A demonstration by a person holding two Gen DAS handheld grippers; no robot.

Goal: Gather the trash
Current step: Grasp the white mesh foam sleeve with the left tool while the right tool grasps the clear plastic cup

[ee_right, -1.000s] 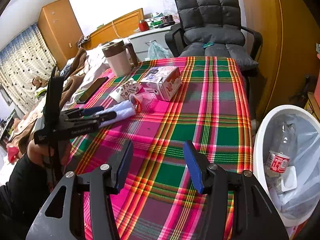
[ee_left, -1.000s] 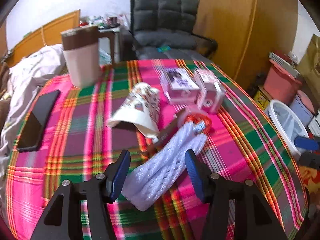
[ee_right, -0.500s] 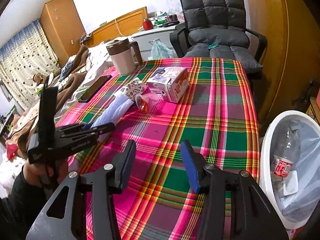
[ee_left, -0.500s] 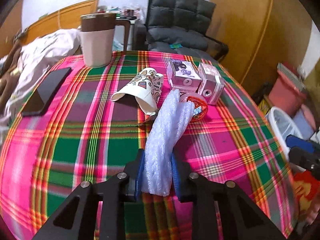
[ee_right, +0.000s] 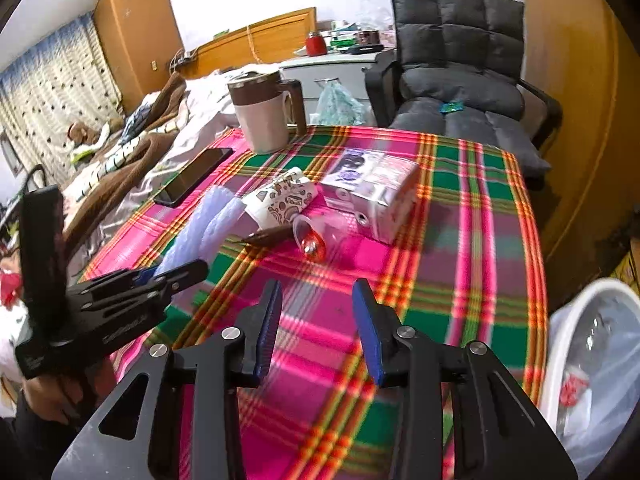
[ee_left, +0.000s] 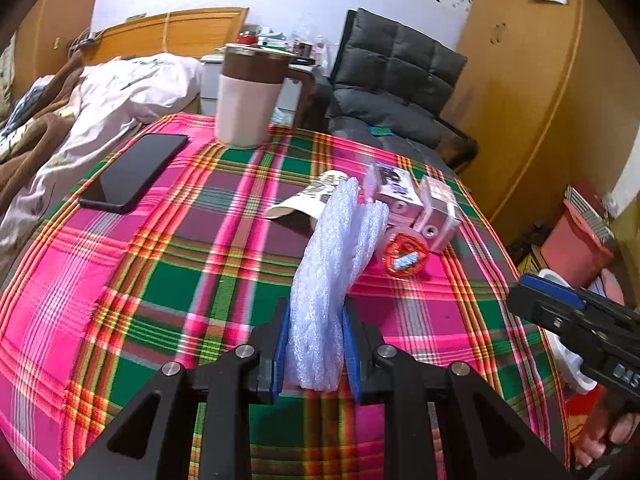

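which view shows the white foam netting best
The left wrist view: the foam netting fills its centre, pinched upright in the left claw. The right wrist view shows it only from the side, small at left, partly behind that claw.

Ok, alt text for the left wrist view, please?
The left gripper is clamped on a white foam net sleeve, lifted over a plaid tablecloth. Beyond lie a tipped paper cup, pink boxes, a phone and a jug.
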